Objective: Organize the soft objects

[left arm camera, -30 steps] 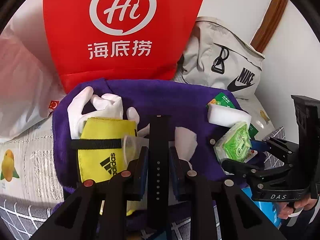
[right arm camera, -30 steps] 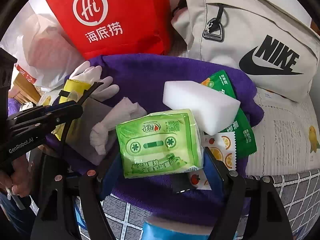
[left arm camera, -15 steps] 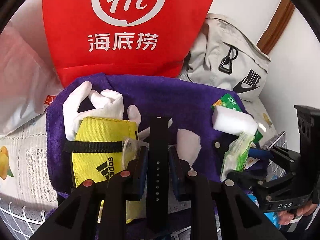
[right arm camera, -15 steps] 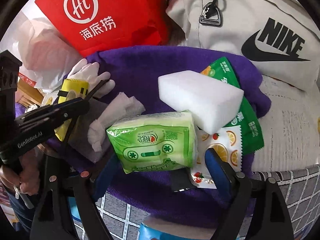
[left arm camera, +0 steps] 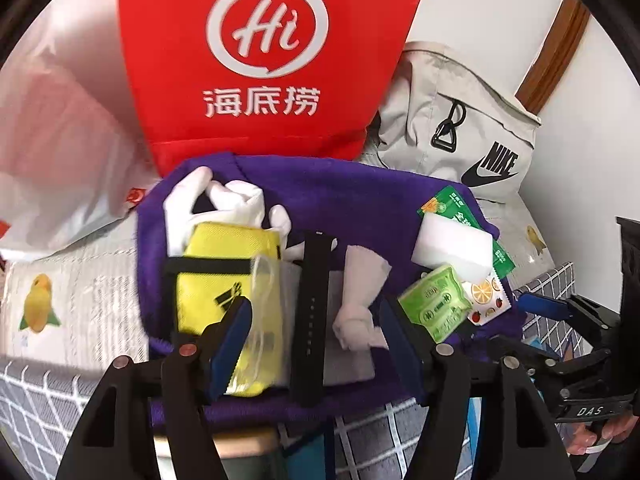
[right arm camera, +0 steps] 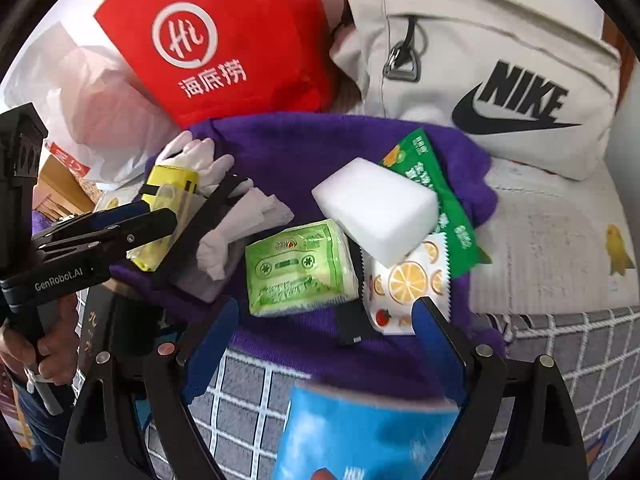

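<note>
- Nearest the lens in the right wrist view, a blurred blue packet (right arm camera: 372,436) sits low between the arms of the right tool (right arm camera: 324,334); I judge a forward push could nudge it off the grey checked cover (right arm camera: 568,344), but whether it touches the tool I cannot tell.
- The right tool has its blue pads spread wide and grips nothing. The green tissue pack with a cassette print (right arm camera: 300,268) lies free on the purple fleece blanket (right arm camera: 304,148), just ahead of the gap.
- Risk here, as I read it: closing on the tissue pack could also catch the small orange-print sachet (right arm camera: 404,284) beside it, or tip the white foam sponge block (right arm camera: 376,208) resting over the sachet.
- The left tool (left arm camera: 316,344) is likewise wide open and holding nothing. The long black perforated watch strap (left arm camera: 314,312) lies loose on the blanket between its pads, touching neither as far as I can see.
- Beside that strap lie a clear plastic bag (left arm camera: 266,304) and a yellow fabric pouch with a black band (left arm camera: 222,276); a careless squeeze could snag the bag instead.
- A crumpled white tissue (left arm camera: 362,296) lies to the strap's other side, and white gloves (left arm camera: 224,204) behind the pouch.
- Farthest back, a red shopping bag with a white logo (left arm camera: 268,48) and a beige Nike backpack (right arm camera: 500,68) crowd the blanket's far edge, leaving little room to slide things away.
</note>
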`<control>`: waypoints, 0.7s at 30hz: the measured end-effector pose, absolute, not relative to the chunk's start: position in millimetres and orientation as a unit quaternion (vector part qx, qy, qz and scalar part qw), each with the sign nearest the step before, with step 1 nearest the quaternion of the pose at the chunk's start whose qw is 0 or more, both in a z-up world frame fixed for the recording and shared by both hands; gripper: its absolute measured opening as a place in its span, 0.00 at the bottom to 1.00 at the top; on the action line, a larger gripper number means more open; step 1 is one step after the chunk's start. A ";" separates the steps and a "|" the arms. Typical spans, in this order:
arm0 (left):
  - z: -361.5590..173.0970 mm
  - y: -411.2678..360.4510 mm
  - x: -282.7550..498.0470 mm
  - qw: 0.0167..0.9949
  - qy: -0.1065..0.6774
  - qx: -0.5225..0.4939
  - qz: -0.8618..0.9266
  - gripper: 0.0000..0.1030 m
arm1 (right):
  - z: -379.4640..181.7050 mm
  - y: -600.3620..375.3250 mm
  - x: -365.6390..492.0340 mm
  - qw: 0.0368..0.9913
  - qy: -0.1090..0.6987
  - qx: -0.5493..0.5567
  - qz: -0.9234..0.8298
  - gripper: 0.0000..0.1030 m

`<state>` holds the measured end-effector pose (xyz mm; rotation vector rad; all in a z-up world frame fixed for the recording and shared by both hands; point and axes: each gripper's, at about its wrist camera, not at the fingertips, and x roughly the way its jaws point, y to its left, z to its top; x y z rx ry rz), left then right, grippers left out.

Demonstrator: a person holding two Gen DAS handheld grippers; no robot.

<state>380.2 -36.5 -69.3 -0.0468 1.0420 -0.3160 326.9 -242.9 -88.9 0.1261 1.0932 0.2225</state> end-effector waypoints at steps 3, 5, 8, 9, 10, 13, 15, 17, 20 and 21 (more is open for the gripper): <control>-58.6 -33.3 362.2 0.865 0.484 -0.012 -0.134 0.72 | -75.7 -243.8 309.9 0.855 0.507 0.054 0.099 0.86; -51.7 -31.2 349.1 0.869 0.478 -0.008 -0.125 0.74 | -66.4 -243.5 297.0 0.862 0.495 0.052 0.098 0.85; -39.8 -28.6 323.1 0.875 0.470 -0.003 -0.113 0.75 | -52.7 -242.6 271.5 0.869 0.480 0.052 0.104 0.85; -36.0 -28.2 314.3 0.877 0.467 -0.001 -0.111 0.76 | -49.3 -242.5 264.6 0.871 0.476 0.052 0.107 0.85; -32.8 -28.1 306.9 0.879 0.465 0.001 -0.110 0.76 | -46.0 -240.7 257.4 0.874 0.471 0.052 0.109 0.85; -19.7 -27.3 274.9 0.885 0.454 0.006 -0.103 0.80 | -34.9 -240.3 232.3 0.881 0.455 0.056 0.115 0.85; -12.0 -27.2 257.6 0.889 0.446 0.008 -0.098 0.81 | -26.1 -241.2 213.1 0.886 0.444 0.058 0.117 0.85; -3.3 -26.6 238.0 0.895 0.437 0.010 -0.091 0.82 | -19.0 -241.8 197.2 0.890 0.436 0.057 0.118 0.85; 7.8 -26.5 211.4 0.900 0.427 0.013 -0.082 0.85 | -8.5 -244.0 174.4 0.899 0.420 0.054 0.115 0.85; 10.2 -27.0 204.3 0.902 0.424 0.014 -0.080 0.85 | -4.9 -245.1 166.0 0.901 0.415 0.054 0.113 0.85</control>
